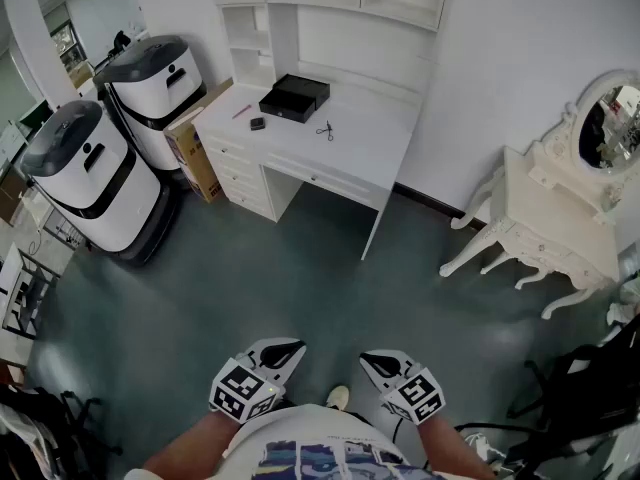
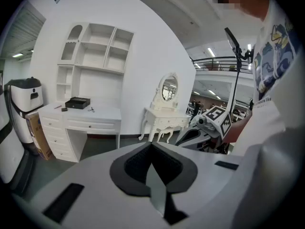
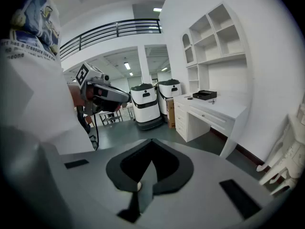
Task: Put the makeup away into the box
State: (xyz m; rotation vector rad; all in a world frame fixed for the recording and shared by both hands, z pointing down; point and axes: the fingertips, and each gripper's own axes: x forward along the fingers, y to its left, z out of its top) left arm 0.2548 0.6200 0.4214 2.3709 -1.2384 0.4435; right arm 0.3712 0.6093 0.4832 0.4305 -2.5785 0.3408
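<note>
Your left gripper (image 1: 280,351) and right gripper (image 1: 380,361), bottom centre: jaws together, nothing between them. The black box (image 1: 294,97) stands on the white desk (image 1: 370,143), upper centre, with small makeup items (image 1: 257,123) beside it.

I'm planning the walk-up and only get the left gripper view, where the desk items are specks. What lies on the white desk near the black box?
Observer: The head view shows three small things on the white desk near the black rectangular box: a thin pink stick, a small dark square item and a small metal scissor-like tool.
Operator: Is the right gripper carrying anything? I only see its outside.
Observer: No. The right gripper view shows the right gripper with its jaws together and nothing between them.
</note>
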